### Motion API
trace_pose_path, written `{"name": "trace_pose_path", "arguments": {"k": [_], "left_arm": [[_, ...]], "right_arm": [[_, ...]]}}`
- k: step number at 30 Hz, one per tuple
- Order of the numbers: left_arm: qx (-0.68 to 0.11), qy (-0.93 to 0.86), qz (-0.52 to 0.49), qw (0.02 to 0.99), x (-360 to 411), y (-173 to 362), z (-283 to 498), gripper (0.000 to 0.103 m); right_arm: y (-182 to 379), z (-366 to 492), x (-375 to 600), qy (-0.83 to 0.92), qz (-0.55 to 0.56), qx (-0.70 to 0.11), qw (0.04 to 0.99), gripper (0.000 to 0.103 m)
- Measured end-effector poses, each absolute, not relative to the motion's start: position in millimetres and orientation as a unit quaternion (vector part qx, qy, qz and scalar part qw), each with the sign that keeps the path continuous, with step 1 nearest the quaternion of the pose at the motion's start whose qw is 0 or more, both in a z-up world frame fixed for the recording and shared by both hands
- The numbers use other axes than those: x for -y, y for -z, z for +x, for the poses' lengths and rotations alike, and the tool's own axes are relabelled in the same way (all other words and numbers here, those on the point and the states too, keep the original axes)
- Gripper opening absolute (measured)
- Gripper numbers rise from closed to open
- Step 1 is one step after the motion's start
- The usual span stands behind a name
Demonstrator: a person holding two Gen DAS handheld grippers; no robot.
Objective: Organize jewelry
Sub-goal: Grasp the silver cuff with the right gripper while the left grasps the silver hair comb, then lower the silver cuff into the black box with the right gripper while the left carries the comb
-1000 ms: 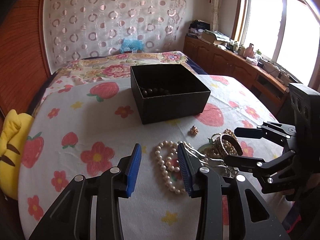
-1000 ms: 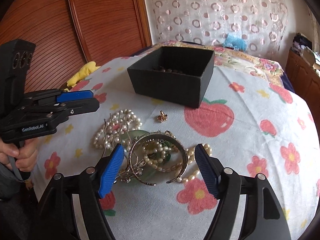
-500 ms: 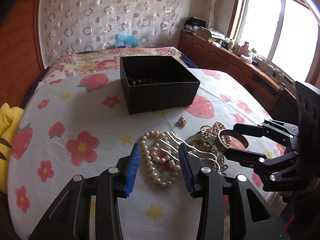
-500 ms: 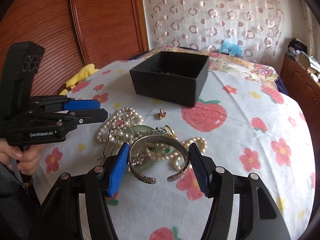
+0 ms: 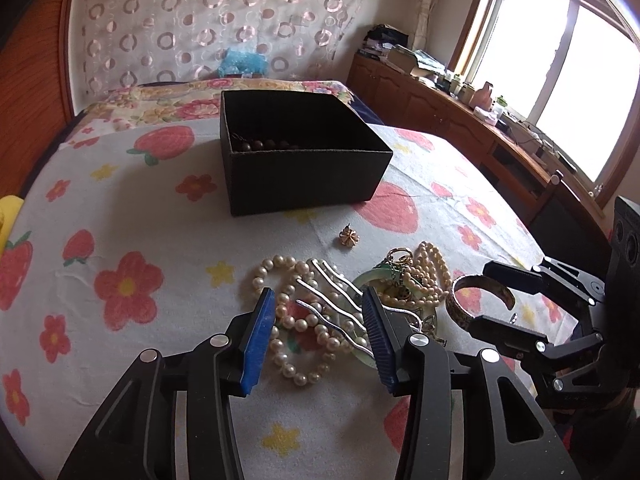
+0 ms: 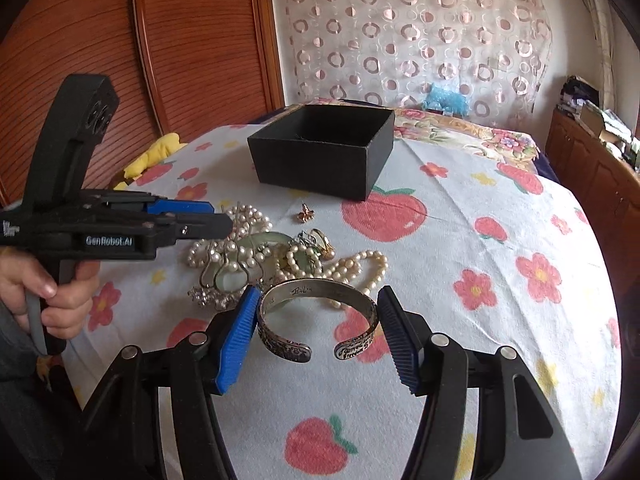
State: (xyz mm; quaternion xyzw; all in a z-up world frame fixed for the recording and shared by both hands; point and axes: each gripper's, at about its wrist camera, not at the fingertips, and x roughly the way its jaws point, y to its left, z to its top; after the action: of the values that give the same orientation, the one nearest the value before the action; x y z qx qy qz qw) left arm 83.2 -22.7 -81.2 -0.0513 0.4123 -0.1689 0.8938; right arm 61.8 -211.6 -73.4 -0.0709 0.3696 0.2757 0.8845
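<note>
Dark beads (image 5: 264, 145) inside black box (image 5: 304, 178)

Flowered bedspread (image 5: 120, 208), black box (image 5: 304, 176), heaped jewelry (image 5: 360, 292)

A: Status on the jewelry?
B: Heap on the floral sheet: pearl strand (image 5: 280, 320), silver wavy hair comb (image 5: 336, 312) across it, green bangle (image 5: 360, 280) beneath. Engraved silver cuff (image 6: 316, 320) nearest, open ends facing near.
A: Box?
B: Black box (image 5: 304, 176) far side, upright, open, dark beads (image 5: 264, 145) inside. Gold flower earring (image 5: 349, 237) lies alone between.
</note>
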Motion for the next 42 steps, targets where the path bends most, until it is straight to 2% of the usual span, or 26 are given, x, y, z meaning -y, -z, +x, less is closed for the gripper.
{"name": "trace_pose_path", "arguments": {"k": [8, 11, 13, 19, 32, 42], "left_arm": [[-0.415, 0.184, -0.061, 0.889, 30, 83, 84, 0.040], [-0.412, 0.182, -0.056, 0.891, 33, 82, 82, 0.032], [-0.408, 0.182, -0.058, 0.893, 33, 80, 81, 0.021], [-0.384, 0.202, -0.069, 0.899, 34, 63, 70, 0.012], [-0.347, 0.241, -0.034, 0.906, 62, 39, 45, 0.003], [-0.300, 0.210, -0.040, 0.929, 49, 9, 32, 0.001]], "right_arm": [[81, 56, 217, -0.258, -0.094, -0.382, 0.883, 0.063], [84, 58, 220, -0.257, -0.089, -0.389, 0.880, 0.063], [85, 59, 219, -0.255, -0.090, -0.393, 0.879, 0.063], [89, 60, 215, -0.253, -0.099, -0.403, 0.874, 0.063], [92, 63, 213, -0.253, -0.098, -0.412, 0.870, 0.064], [95, 64, 212, -0.255, -0.106, -0.417, 0.866, 0.064]]}}
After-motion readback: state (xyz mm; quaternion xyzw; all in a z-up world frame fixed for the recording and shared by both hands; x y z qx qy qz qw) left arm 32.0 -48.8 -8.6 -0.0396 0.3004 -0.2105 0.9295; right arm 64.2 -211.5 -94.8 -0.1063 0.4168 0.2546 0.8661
